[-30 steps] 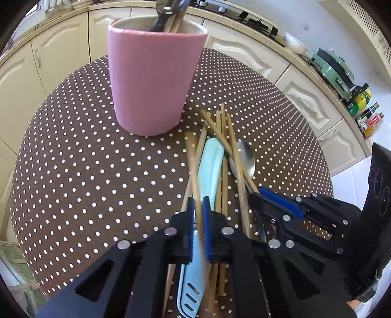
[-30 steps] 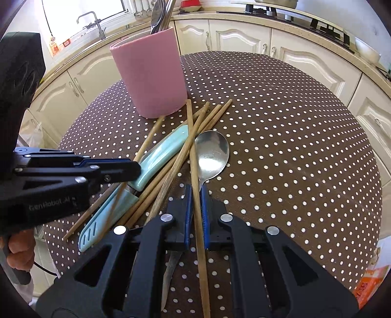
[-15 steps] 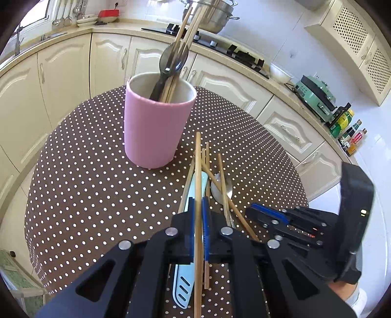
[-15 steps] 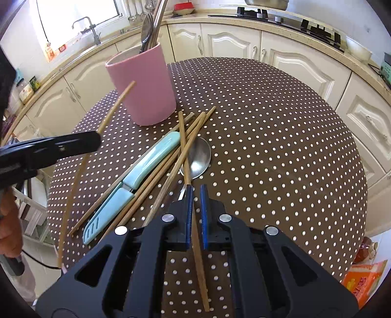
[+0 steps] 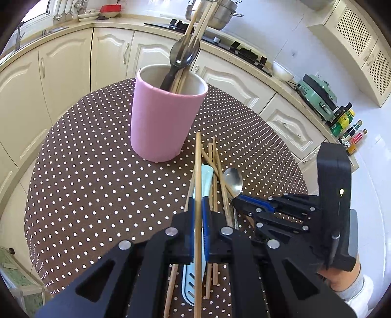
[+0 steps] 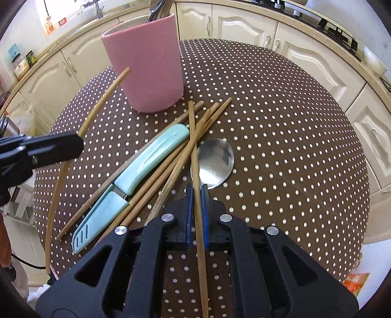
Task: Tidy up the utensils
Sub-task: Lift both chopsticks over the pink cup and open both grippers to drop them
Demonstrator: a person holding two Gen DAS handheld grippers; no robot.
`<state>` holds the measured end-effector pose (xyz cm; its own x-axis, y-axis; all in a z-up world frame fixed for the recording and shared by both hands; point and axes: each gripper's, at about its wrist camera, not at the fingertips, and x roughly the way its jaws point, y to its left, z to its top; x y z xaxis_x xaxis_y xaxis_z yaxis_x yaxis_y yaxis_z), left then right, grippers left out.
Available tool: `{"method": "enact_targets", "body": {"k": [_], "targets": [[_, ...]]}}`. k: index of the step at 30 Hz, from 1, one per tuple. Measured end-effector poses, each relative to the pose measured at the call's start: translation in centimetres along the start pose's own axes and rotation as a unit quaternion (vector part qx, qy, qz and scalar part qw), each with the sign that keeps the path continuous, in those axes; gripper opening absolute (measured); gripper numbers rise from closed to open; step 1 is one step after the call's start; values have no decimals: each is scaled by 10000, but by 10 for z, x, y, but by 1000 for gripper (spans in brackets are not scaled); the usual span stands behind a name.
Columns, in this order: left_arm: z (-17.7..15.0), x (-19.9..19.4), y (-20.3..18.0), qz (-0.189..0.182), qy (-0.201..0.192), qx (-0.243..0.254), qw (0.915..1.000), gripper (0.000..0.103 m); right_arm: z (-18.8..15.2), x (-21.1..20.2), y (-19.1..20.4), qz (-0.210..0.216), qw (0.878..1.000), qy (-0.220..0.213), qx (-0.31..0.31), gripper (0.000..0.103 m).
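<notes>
Kitchen cabinets ring a round bench (image 6: 281, 127) in a brown dotted cloth. Since the earlier frames my left tongs (image 5: 198, 208) have gone from down in the pile to up off the bench, clenched on one chopstick (image 5: 198, 171) that now points at the pink cup (image 5: 161, 122) instead of lying among the rest. From the right wrist view the same stick (image 6: 97, 107) hangs in the air, its tip just beside the cup's wall. My right tongs (image 6: 196, 193) stayed put, clenched on a second chopstick (image 6: 193, 137) whose far end still lies across the pile. Pink cup stands upright at the far side of the pile, close to the stick ends; inside are a dark spoon (image 5: 180, 56) and a few chopsticks (image 5: 200, 19) leaning on the rim. On the bench beside it: loose chopsticks (image 6: 171, 168), a pale blue sheathed knife (image 6: 136, 176), a metal spoon (image 6: 215, 162), all overlapping.
</notes>
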<state>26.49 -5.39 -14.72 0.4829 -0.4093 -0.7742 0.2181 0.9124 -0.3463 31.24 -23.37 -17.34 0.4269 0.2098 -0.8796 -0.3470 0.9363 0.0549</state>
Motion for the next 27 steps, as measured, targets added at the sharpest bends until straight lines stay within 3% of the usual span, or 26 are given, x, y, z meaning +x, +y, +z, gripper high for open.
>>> {"method": "enact_targets", "body": {"k": [5, 9, 18, 27], "targets": [[3, 5, -1, -46, 30, 7, 10000, 5, 6, 4, -3, 54, 10000, 65, -41, 7], [4, 1, -3, -122, -72, 31, 9999, 5, 0, -3, -9, -18, 9998, -207, 37, 6], [16, -32, -13, -399, -697, 220, 9965, 5, -1, -53, -24, 155, 9891, -1353, 558, 6], [45, -72, -22, -685, -1774, 520, 9804, 5, 30, -106, -14, 823, 9564, -2723, 665, 6]]}}
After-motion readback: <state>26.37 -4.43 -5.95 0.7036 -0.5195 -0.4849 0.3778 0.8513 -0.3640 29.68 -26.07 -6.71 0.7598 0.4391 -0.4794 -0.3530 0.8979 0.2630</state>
